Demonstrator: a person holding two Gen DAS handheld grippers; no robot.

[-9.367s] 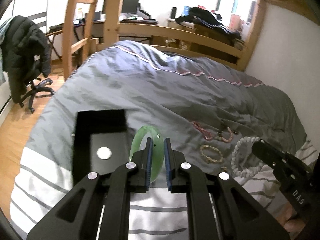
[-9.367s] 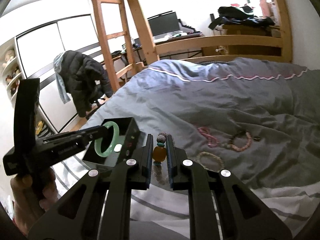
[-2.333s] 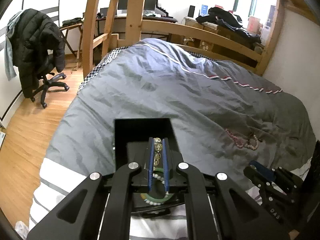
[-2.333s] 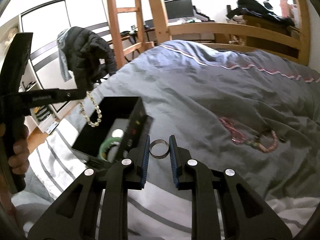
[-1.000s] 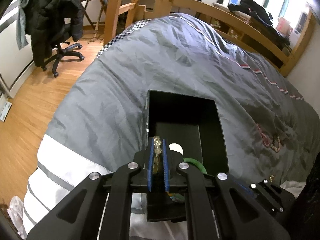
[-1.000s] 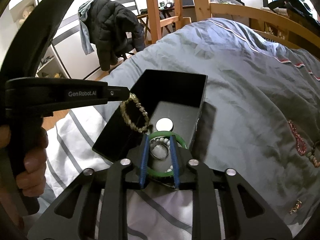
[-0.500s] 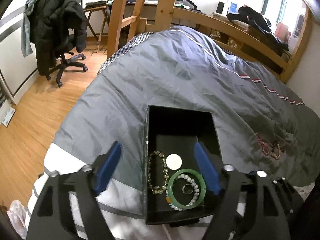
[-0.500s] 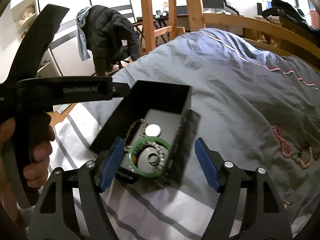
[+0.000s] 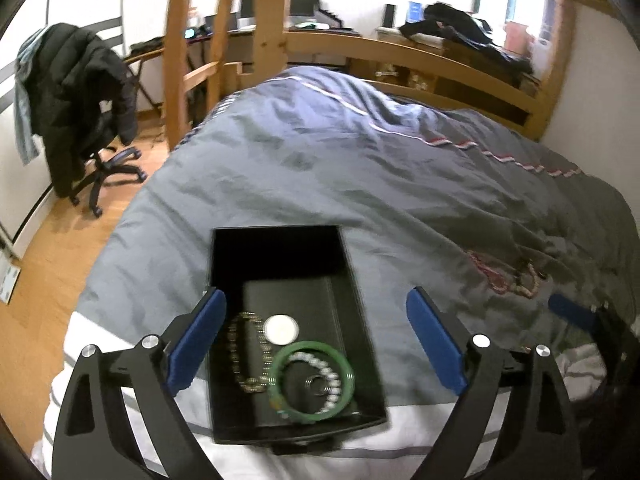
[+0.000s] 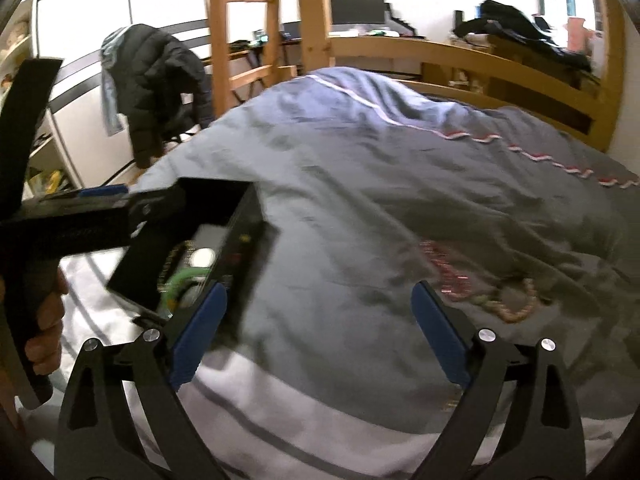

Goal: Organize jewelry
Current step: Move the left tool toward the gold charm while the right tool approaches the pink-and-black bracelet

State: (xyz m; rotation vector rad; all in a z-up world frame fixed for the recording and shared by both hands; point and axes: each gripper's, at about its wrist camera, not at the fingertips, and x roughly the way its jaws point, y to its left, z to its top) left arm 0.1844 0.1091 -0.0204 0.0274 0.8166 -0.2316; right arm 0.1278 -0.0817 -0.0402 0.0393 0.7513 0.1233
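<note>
1. The left gripper [image 9: 316, 336] is spread wide and holds nothing, poised over the black box [image 9: 224, 264] near the bed's foot edge.
2. In the box lie a green bangle [image 9: 312, 382], a gold bead bracelet [image 9: 236, 354] and a white disc [image 9: 281, 329].
3. The right gripper [image 10: 318, 330] is likewise released, over the grey duvet [image 10: 360, 184], with pink bracelets [image 10: 452, 276] just ahead.

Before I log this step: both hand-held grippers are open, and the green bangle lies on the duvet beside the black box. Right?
Not quite. The left hand-held gripper and right hand-held gripper are indeed open, but the green bangle lies inside the black box, around the white beads, not on the duvet. The left wrist view shows it.
</note>
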